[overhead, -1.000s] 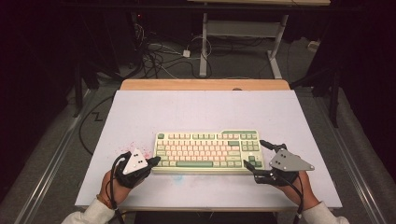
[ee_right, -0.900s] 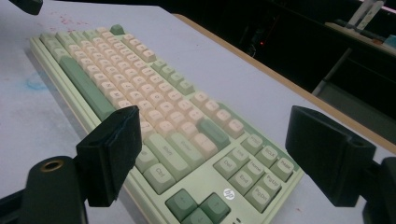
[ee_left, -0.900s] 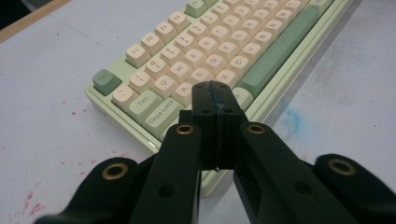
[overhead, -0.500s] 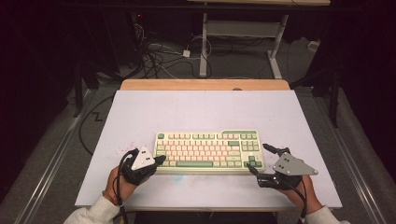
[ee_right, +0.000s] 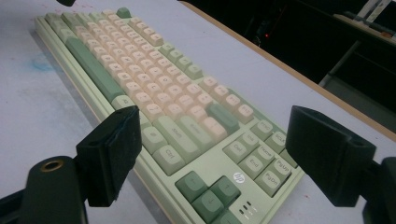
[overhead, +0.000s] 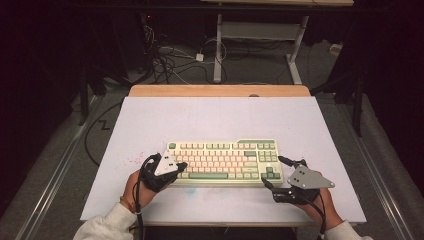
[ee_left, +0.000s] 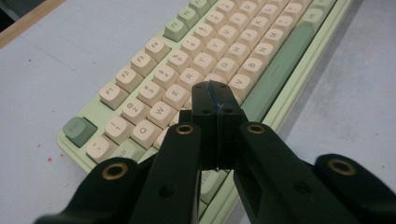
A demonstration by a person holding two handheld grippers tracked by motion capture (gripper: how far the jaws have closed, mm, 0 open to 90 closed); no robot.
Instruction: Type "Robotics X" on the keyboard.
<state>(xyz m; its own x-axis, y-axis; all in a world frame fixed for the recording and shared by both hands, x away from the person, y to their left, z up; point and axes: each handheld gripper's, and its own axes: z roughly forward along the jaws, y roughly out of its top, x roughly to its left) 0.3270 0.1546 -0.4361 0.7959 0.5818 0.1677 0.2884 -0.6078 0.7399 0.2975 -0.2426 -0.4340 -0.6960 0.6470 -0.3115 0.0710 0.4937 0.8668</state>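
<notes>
1. My left tongs (ee_left: 215, 100) are pressed fully together, the two black pads meeting with no gap and nothing between them. Their tip hangs over the left-hand letter keys of the keyboard (ee_left: 210, 51); whether it touches a key I cannot tell.
2. In the high view my left tongs (overhead: 181, 165) lie at the keyboard's left end, my left hand (overhead: 137, 187) behind them on the counter (overhead: 210, 117).
3. My right tongs (ee_right: 215, 154) stand wide apart, holding nothing. The keyboard's right end, with its arrow keys and navigation block, shows between the two pads.
4. In the high view my right tongs (overhead: 274, 172) sit just beside the keyboard's right front corner, one tip near the right edge and the other at the front edge; contact is too small to judge.
5. The keyboard (overhead: 224, 161) lies flat near the front middle of the counter, long side across it. Its case is pale green, most keys are cream, and the space bar, escape key and arrow keys are a darker green.
6. My left tongs cover the keys right under them, and the near left corner of the keyboard is cut off by their arms. In the right gripper view the keyboard's nearest corner runs off the bottom edge.
</notes>
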